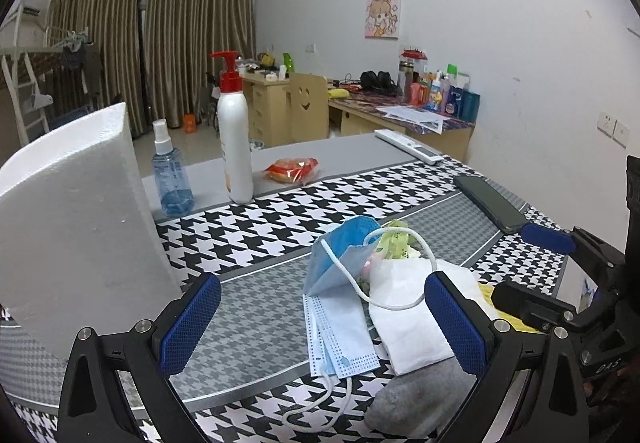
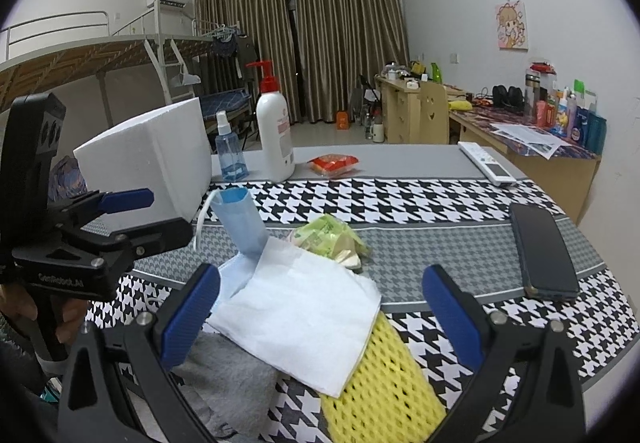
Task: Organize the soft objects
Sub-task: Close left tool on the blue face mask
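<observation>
Two bottles stand near the far edge of the table [image 2: 400,163], on its plain grey strip: a small clear spray bottle [image 2: 229,151] about a third full of blue liquid, and just beside it a tall white pump bottle [image 2: 275,139] with a red head, contents hidden. A white foam box [image 2: 160,159] sits at the far left corner; its inside cannot be seen.

The left gripper [image 1: 322,323] is spread wide and grasps nothing; its blue pads hover above the pile, one over bare cloth, the other over the white tissue [image 1: 408,319]. The right gripper [image 2: 322,313] is likewise wide apart and empty, its pads flanking the tissue without clearly touching it.

The soft things lie heaped near the front edge, at the middle of the houndstooth cloth. A blue face mask [image 2: 240,227] runs lengthwise from front to back, its far end lifted and pointing toward the foam box; a second flat mask [image 1: 340,339] lies under it. The tissue overlaps both, and also a grey cloth [image 2: 232,383] and a yellow foam net [image 2: 380,379] whose long axis points toward the front edge. A crumpled green wrapper [image 2: 326,235] lies just behind the tissue.

A dark phone [image 2: 544,255] lies near the right edge, a white remote [image 2: 486,163] at the far right corner, a red snack packet [image 2: 332,165] beside the pump bottle
</observation>
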Available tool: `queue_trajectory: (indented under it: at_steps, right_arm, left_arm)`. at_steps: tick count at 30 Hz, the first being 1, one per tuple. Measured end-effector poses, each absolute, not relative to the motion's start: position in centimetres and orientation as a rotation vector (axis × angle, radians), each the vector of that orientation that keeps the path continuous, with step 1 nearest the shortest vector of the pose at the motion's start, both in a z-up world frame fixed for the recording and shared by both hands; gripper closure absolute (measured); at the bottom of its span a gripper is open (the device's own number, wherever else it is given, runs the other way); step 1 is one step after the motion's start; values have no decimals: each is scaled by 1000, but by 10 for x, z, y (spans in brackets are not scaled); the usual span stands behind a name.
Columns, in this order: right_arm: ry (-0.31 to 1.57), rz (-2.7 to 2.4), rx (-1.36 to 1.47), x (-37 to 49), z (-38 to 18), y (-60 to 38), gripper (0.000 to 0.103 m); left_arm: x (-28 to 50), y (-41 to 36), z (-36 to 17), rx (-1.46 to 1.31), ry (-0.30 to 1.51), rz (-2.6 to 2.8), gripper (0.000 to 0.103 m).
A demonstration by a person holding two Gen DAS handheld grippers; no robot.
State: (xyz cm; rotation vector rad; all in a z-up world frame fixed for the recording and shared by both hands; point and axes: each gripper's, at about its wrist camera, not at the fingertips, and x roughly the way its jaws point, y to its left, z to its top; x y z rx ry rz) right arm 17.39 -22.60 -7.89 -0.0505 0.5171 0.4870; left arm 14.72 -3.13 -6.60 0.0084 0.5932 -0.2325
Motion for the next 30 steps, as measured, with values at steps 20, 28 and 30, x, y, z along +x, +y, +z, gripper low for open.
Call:
queue_trajectory:
  at_steps: [20, 28, 30]
  right_arm:
    - [563, 493, -32, 190, -88, -235, 1]
    - [570, 511, -27, 194, -90, -233, 1]
    - [574, 511, -25, 194, -90, -233, 1]
  left_arm:
    - [191, -46, -85, 20, 698, -320, 17]
    - [207, -49, -89, -1, 703, -364, 32]
    - [209, -50, -92, -8, 708, -368, 34]
